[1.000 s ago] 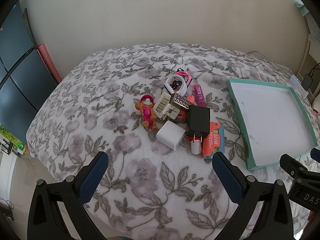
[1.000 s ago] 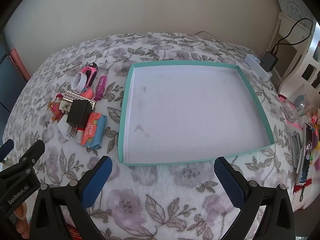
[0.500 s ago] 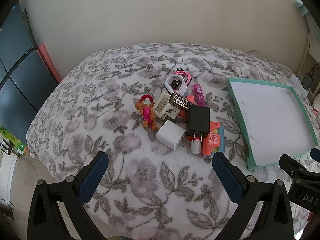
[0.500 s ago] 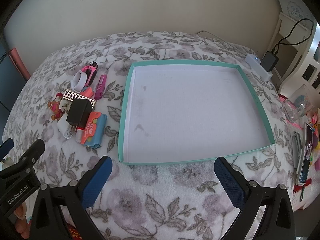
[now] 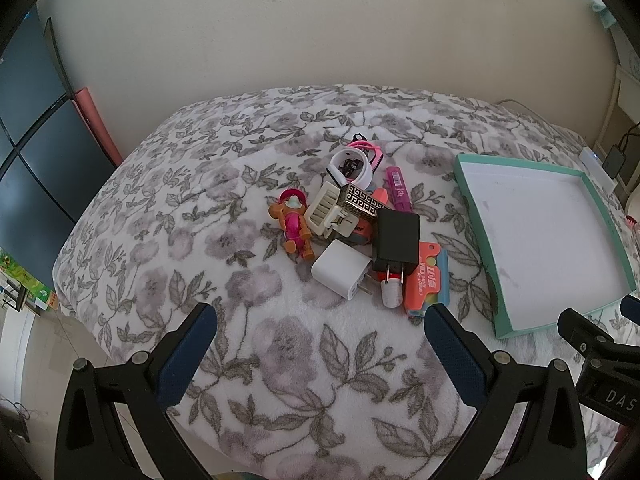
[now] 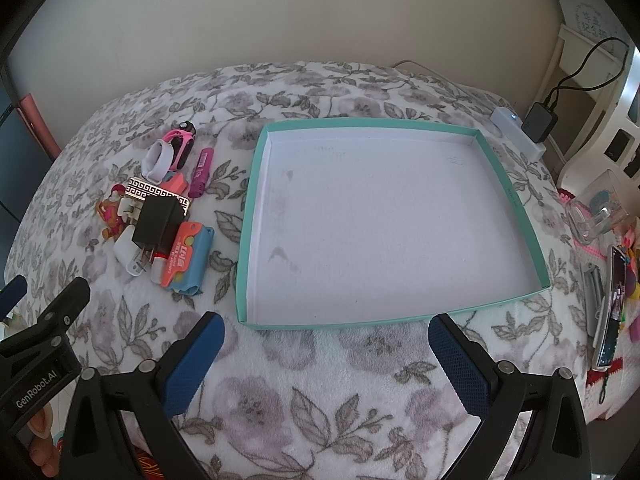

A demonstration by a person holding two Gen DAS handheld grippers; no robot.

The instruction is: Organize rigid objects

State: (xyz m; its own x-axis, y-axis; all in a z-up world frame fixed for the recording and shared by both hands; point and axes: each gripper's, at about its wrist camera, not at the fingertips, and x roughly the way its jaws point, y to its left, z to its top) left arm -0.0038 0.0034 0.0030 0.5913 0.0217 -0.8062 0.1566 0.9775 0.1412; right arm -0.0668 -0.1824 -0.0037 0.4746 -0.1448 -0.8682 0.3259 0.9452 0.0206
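Observation:
A heap of small rigid objects lies on the flowered blanket: a black charger [image 5: 395, 237] [image 6: 157, 223], a white charger [image 5: 341, 273], an orange and pink toy figure [image 5: 293, 228], an orange-blue card case [image 5: 427, 282] [image 6: 187, 262], a white ring with a pink watch [image 5: 352, 166] [image 6: 168, 156] and a purple tube [image 5: 398, 188] [image 6: 202, 171]. A teal-rimmed white tray [image 5: 474, 216] [image 6: 246, 236] lies to their right with nothing in it. My left gripper [image 5: 320, 332] is open, just short of the heap. My right gripper [image 6: 326, 340] is open at the tray's near edge.
The blanket's [image 5: 280, 360] edge drops off at the left in the left wrist view. A white power strip with a black adapter [image 6: 528, 128] sits behind the tray. Clutter, including a clear container [image 6: 596, 216] and a phone [image 6: 612, 304], lies at the right.

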